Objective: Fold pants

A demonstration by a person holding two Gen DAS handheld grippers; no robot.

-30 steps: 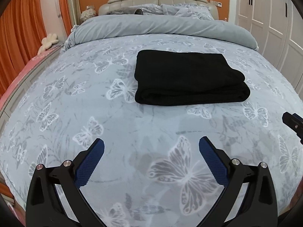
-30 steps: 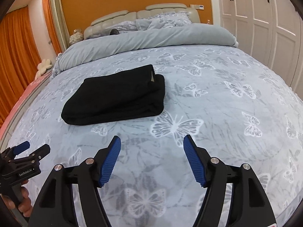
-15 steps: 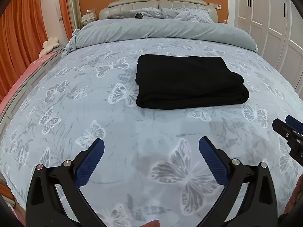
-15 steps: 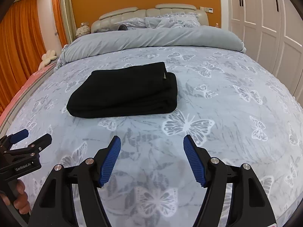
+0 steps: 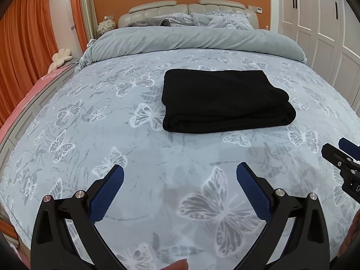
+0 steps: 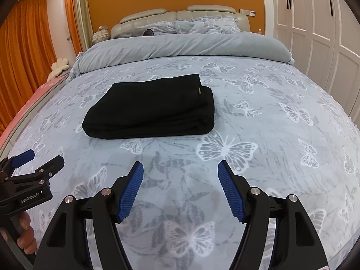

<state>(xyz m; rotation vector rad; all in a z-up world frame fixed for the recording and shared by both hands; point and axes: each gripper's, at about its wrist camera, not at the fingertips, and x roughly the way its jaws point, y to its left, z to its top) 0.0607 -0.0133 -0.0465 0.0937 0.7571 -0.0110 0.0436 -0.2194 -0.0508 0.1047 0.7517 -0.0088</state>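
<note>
Folded black pants (image 5: 222,100) lie on the bed (image 5: 157,153); both claws (image 5: 180,175) (image 6: 180,171) hang released, grasping nothing

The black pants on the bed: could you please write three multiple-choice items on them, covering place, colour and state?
1. Where do the pants lie?
A. on the butterfly-print cover
B. on the floor
C. between the left gripper's fingers

2. What colour are the pants?
A. white
B. black
C. orange

3. What state are the pants in?
A. spread out flat at full length
B. hanging from a gripper
C. folded into a compact stack

Answers:
1 A: they rest on the cover, beyond the left gripper and the right gripper, both open and empty.
2 B: the cloth is uniformly black in both views.
3 C: layered folded edges show along the near side.
</note>
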